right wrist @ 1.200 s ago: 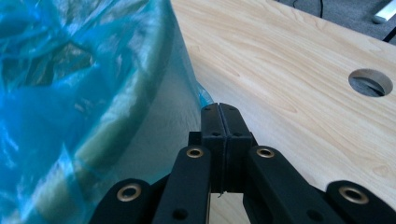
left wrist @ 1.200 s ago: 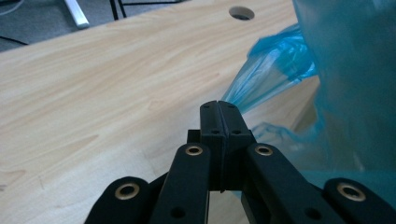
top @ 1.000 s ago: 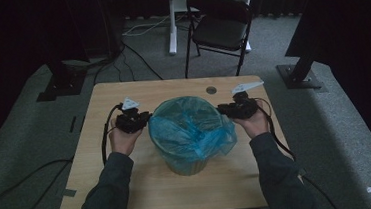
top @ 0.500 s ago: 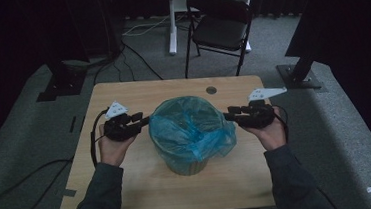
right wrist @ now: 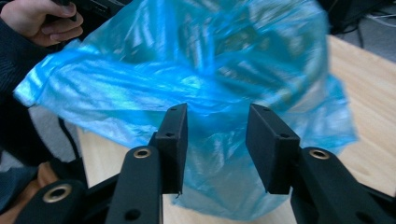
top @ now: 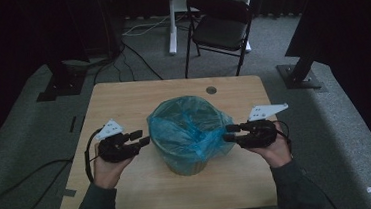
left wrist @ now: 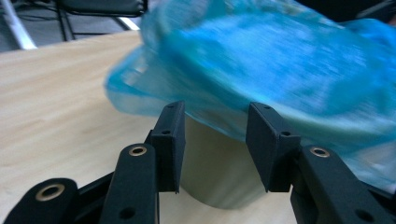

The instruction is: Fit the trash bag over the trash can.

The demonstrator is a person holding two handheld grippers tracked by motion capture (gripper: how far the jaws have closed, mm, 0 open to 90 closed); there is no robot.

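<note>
Table (top: 123, 104): light wood top, rounded corners, small round hole (top: 211, 90) near the far edge, pale grain plain in the left gripper view.
Bin (top: 188, 165): pale, round, at the table's middle, between the two grippers; lined with a blue plastic bag (top: 188, 129), its edge folded out and draped over the rim.
Left gripper (top: 141, 138): held in the left hand (top: 109, 166), just beside the bag's left edge, jaws parted with nothing between them, pointing at the bin wall under the overhang.
Right gripper (top: 228, 133): held in the right hand (top: 272, 150), just beside the bag's right side, jaws likewise spread and empty, aimed at the blue film.
Floor: grey carpet, dark cables trailing at left.
Room: dim; black folding chair (top: 220, 26) beyond the table, white post (top: 171, 20) beside it, dark stand bases at both sides.
</note>
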